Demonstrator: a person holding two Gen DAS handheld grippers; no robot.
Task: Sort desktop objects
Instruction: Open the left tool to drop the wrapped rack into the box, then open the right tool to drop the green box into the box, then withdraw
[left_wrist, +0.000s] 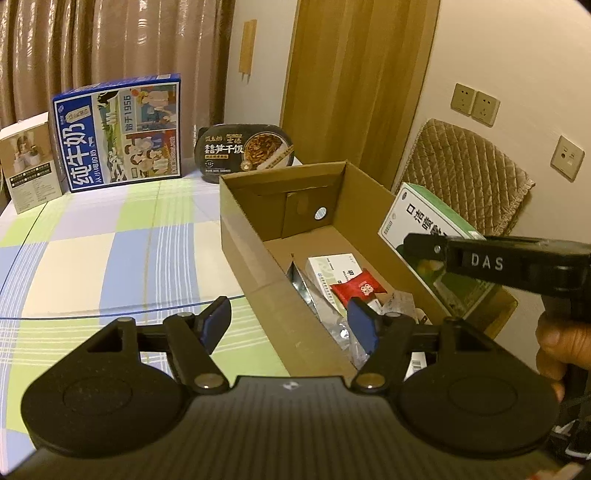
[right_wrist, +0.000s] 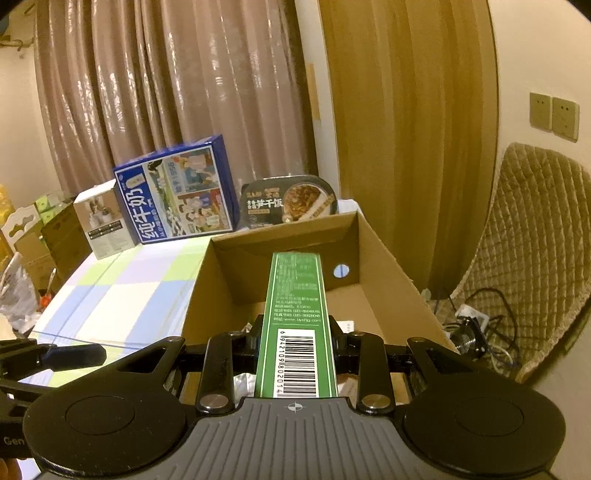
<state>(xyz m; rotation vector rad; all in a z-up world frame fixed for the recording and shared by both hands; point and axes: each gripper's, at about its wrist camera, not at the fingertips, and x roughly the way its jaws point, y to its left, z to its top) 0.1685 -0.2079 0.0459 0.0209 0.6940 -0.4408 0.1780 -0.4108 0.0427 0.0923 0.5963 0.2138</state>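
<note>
An open cardboard box (left_wrist: 247, 236) stands on the checked table; it also shows in the right wrist view (right_wrist: 199, 291). Inside lie a white medicine box (left_wrist: 332, 271), a red packet (left_wrist: 357, 290) and a foil pouch (left_wrist: 303, 288). My right gripper (right_wrist: 295, 338) is shut on a green and white box (right_wrist: 297, 306), held over the cardboard box; the green box also shows in the left wrist view (left_wrist: 432, 229) with the right gripper (left_wrist: 424, 245). My left gripper (left_wrist: 290, 328) is open and empty at the box's near left wall.
A blue milk carton (left_wrist: 118, 133), a small white box (left_wrist: 29, 162) and a black instant-rice tub (left_wrist: 247, 153) stand at the table's back. A quilted chair (left_wrist: 465, 166) is right of the box. Cables (right_wrist: 476, 325) lie on the floor.
</note>
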